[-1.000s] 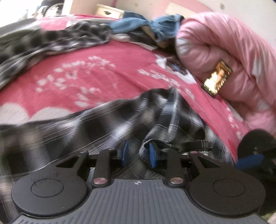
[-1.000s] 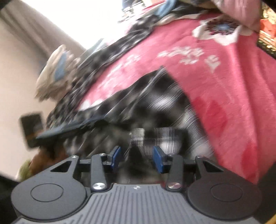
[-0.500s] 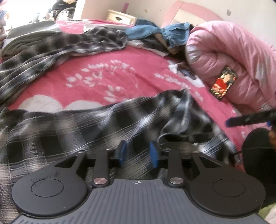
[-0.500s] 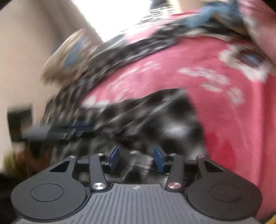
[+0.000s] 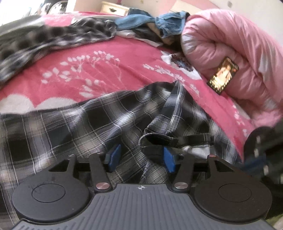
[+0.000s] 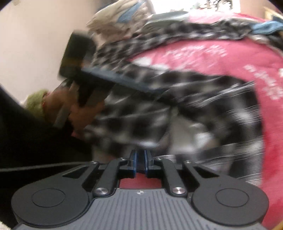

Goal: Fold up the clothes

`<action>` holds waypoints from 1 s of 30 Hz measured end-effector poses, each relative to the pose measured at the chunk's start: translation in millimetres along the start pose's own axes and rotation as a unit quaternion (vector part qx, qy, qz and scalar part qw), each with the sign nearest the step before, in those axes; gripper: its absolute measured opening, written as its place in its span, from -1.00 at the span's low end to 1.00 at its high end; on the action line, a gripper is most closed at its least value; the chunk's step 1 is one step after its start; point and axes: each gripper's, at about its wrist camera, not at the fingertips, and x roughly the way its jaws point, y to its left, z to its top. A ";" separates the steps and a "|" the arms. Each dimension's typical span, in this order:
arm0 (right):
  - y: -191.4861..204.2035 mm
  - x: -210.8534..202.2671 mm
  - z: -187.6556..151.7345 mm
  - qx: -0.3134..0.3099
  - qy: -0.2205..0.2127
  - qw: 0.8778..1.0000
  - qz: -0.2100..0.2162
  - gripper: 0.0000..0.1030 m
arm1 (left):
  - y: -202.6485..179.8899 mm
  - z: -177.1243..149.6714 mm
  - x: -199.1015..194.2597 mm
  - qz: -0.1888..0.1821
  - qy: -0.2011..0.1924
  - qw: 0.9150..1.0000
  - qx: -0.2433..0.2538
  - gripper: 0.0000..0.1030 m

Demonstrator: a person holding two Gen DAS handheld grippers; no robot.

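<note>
Black-and-white plaid flannel shirt (image 5: 99,123) rumpled, unfolded, on red floral bedspread (image 5: 92,70); left hand-held gripper (image 5: 140,157) wide above shirt; right hand-held gripper (image 6: 139,157) pinching shirt edge.

Pale wall (image 6: 31,44), cream nightstand (image 5: 115,8) beyond red floral bedspread (image 5: 123,53), daylight.

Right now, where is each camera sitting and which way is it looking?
Left wrist: sits on the left claw, looking across the checked shirt and red bedspread toward the pink quilt; its open claw shows.
Right wrist: sits on the right claw, looking along the bed toward a wall; its closed claw and the person's hand show.
Shared: shirt and bedspread.
</note>
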 end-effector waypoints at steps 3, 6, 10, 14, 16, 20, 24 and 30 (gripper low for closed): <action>13.9 18.9 -4.0 -0.016 0.025 0.999 0.032 -0.74 | 5.5 3.4 -1.4 -0.006 -0.003 1.000 -0.025 0.02; 16.2 8.2 -2.4 -0.028 0.019 0.999 0.040 -0.61 | 7.2 6.6 -0.2 -0.008 -0.004 0.999 -0.039 0.03; -20.6 -33.6 4.7 0.042 -0.038 0.998 -0.007 -0.30 | 2.8 8.2 6.3 -0.001 0.001 0.999 -0.035 0.03; -75.8 -61.0 1.7 0.181 -0.084 0.977 -0.077 -0.19 | 0.6 10.4 11.2 0.004 0.004 0.999 -0.034 0.03; -101.1 -62.6 -7.2 0.260 -0.090 0.957 -0.087 -0.18 | 1.0 11.9 10.3 0.000 0.003 0.999 -0.038 0.03; -128.7 -58.7 -23.2 0.353 -0.105 0.926 -0.085 -0.18 | 0.1 13.7 4.3 -0.006 0.000 0.999 -0.040 0.03; -125.8 -55.7 -18.0 0.326 -0.126 0.934 -0.075 -0.17 | -1.8 14.9 -3.2 -0.013 -0.003 0.999 -0.039 0.09; -114.1 -28.9 9.0 0.290 -0.087 0.953 0.023 -0.17 | -7.1 17.2 14.1 0.007 0.011 1.000 -0.025 0.10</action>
